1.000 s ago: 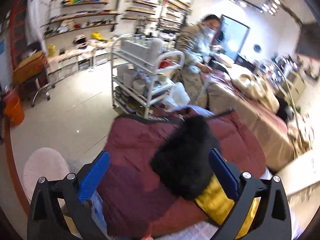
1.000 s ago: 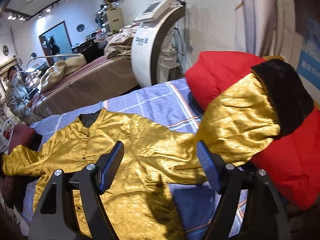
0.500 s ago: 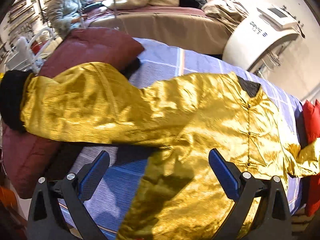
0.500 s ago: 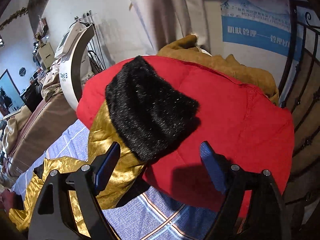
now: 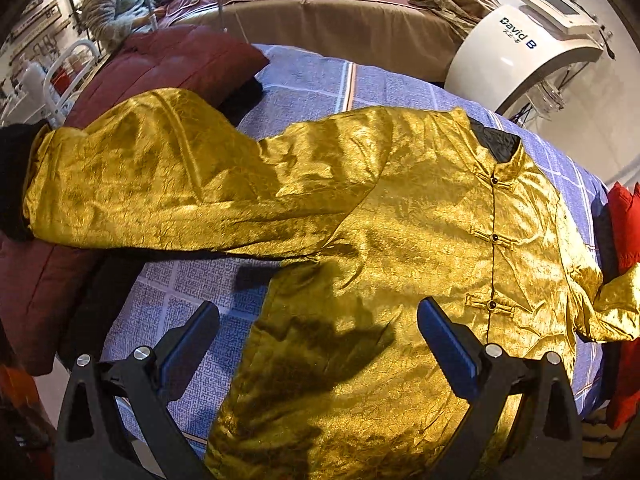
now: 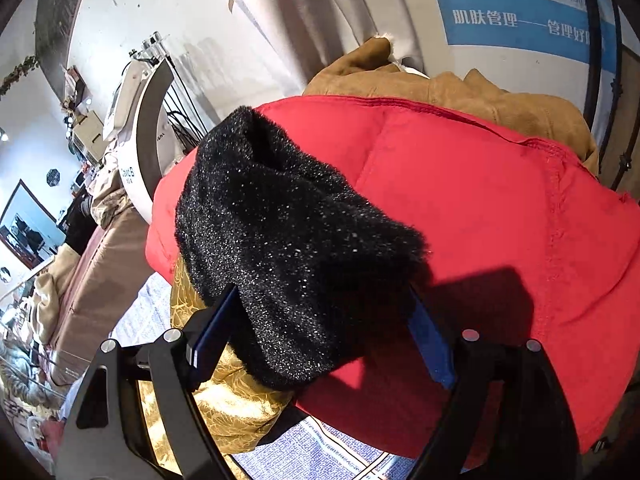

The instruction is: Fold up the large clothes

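A large gold satin jacket (image 5: 380, 216) with black collar and knot buttons lies spread face up on a blue checked bed cover (image 5: 320, 80). Its left sleeve (image 5: 152, 184) lies over a maroon padded coat, ending in a black furry cuff (image 5: 12, 184). My left gripper (image 5: 318, 336) is open and empty above the jacket's lower body. In the right wrist view the other black furry cuff (image 6: 288, 240) rests on a red padded coat (image 6: 500, 220), with gold sleeve (image 6: 224, 400) below. My right gripper (image 6: 320, 320) is open, its blue pads either side of that cuff.
A maroon coat (image 5: 176, 60) lies at the bed's left end, a red coat (image 5: 624, 216) at the right end, with a tan garment (image 6: 460, 88) behind it. A white machine (image 5: 520, 52) and a second bed (image 5: 340, 16) stand beyond. A person (image 5: 116, 8) sits far left.
My left gripper swung from the maroon coat and cuff round to face the jacket body and moved closer. My right gripper swung from the jacket to the right cuff and closed in around it.
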`<act>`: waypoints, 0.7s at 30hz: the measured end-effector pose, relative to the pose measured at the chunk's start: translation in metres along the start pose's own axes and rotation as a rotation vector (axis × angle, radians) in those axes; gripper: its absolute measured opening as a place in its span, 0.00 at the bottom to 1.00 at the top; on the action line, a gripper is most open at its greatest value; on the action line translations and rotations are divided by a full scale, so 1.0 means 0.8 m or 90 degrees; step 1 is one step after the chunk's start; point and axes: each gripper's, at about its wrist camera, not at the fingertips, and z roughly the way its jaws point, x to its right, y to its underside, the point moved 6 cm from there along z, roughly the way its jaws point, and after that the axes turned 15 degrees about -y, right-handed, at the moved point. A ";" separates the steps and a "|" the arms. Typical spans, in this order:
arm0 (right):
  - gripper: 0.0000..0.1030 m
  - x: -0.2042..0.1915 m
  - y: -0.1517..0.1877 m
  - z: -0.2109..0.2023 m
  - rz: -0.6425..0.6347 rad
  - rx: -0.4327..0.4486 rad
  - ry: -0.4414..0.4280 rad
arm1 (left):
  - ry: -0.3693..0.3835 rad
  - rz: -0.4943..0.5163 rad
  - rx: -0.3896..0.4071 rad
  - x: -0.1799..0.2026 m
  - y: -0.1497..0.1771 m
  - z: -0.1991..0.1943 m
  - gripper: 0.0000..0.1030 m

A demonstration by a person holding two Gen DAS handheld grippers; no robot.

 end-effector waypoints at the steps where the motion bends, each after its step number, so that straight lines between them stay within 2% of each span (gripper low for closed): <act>1: 0.79 -0.003 0.001 0.001 -0.009 -0.002 0.006 | 0.002 -0.005 -0.005 -0.002 0.000 0.004 0.94; 9: 0.77 -0.020 0.005 0.002 -0.057 -0.003 0.038 | -0.027 -0.029 -0.013 -0.030 -0.001 0.009 0.94; 14: 0.51 -0.027 0.005 0.006 -0.082 -0.008 0.059 | -0.031 -0.059 -0.020 -0.048 -0.002 0.014 0.94; 16: 0.33 -0.028 0.005 0.007 -0.086 -0.010 0.057 | -0.037 -0.071 -0.019 -0.056 -0.003 0.014 0.94; 18: 0.26 -0.030 0.003 0.005 -0.081 -0.004 0.043 | -0.036 -0.085 -0.020 -0.066 -0.003 0.015 0.94; 21: 0.22 -0.040 0.002 -0.002 -0.082 0.010 0.036 | -0.033 -0.107 -0.024 -0.081 -0.002 0.017 0.94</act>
